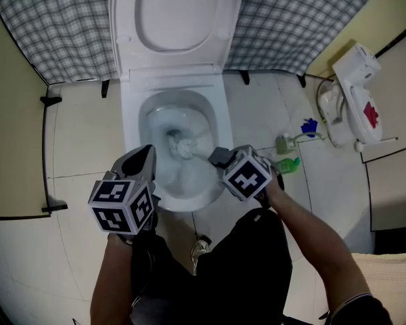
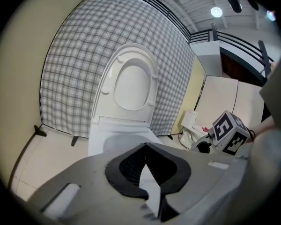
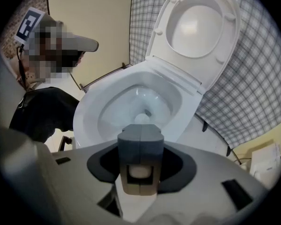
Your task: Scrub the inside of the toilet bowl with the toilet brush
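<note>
The white toilet (image 1: pixel 132 114) stands with lid and seat raised (image 1: pixel 176 12); its bowl (image 3: pixel 107 111) holds some water. The toilet brush head (image 1: pixel 183 146) sits low inside the bowl near the drain and also shows in the right gripper view (image 3: pixel 141 118). My right gripper (image 1: pixel 220 158) hangs over the bowl's right rim, pointing steeply down, shut on the brush's handle, whose white end (image 3: pixel 139 171) shows between the grey fingers. My left gripper (image 1: pixel 145 156) hovers over the bowl's front left rim with nothing in it; how its jaws stand is hidden.
A checked cloth (image 1: pixel 61 26) hangs behind the toilet. On the tiled floor at right lie a green bottle (image 1: pixel 287 164), a blue object (image 1: pixel 309 126) and a white appliance (image 1: pixel 355 97). A beige wall (image 1: pixel 7 134) closes the left. The person's dark-clothed legs (image 1: pixel 237 269) stand in front.
</note>
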`<state>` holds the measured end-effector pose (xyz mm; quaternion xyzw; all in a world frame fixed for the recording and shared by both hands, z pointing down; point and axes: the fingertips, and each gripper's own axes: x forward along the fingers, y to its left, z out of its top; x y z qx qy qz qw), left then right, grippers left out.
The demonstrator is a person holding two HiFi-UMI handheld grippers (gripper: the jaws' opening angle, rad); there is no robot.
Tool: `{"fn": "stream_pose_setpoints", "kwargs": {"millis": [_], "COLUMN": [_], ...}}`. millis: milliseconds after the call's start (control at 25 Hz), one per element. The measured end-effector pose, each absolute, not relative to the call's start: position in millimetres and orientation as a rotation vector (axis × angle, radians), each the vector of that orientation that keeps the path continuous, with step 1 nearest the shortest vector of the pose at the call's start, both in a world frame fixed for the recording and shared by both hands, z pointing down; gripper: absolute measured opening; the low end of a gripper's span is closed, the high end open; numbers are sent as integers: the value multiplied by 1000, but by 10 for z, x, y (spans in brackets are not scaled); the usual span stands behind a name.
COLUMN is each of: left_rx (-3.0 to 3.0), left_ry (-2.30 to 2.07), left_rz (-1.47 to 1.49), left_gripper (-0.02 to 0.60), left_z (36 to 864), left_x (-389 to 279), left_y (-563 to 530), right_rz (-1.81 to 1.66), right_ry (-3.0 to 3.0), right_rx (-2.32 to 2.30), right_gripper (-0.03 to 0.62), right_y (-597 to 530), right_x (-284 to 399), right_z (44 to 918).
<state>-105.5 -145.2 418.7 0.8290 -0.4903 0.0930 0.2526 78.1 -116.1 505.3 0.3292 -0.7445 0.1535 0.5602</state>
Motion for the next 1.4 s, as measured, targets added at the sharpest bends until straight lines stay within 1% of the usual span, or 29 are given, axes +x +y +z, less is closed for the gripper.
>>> {"fn": "stream_pose_setpoints", "kwargs": {"millis": [240,440,560,720,1000,1160,1400], "left_rx": [2234,2218,2208,2208,2211,2215,2215], "left_ry": [-1355,-1366,-1376,-1384,-1368,-1353,-1356], "left_rz": [278,291,302,308,288,288,271], "left_gripper": [9,11,11,10,10,10,10], "left_z": [4225,4264,4282,4271,4278,4289,4255], "left_x": [-1153,-1236,-1300,-1364,-1330,-1270,-1270], "left_y": [-1448,-1424,-1400,-1390,-1397,-1384,-1387], "right_rz": [390,438,402,295,270,268,235], "right_ry": [-1752,-1803,-1816,-1750,-1713,-1716,-1666], "right_rx": [704,776,780,701,576,573,592], "right_gripper": [198,198,198,198,199,199,202], "right_y": [-1125,-1286,-1371,-1374,-1249,-1292,-1565], "right_x": [533,324,196,225,368,318,157], "right_z": [5250,5244,5255,5314,5206,5244,5543]}}
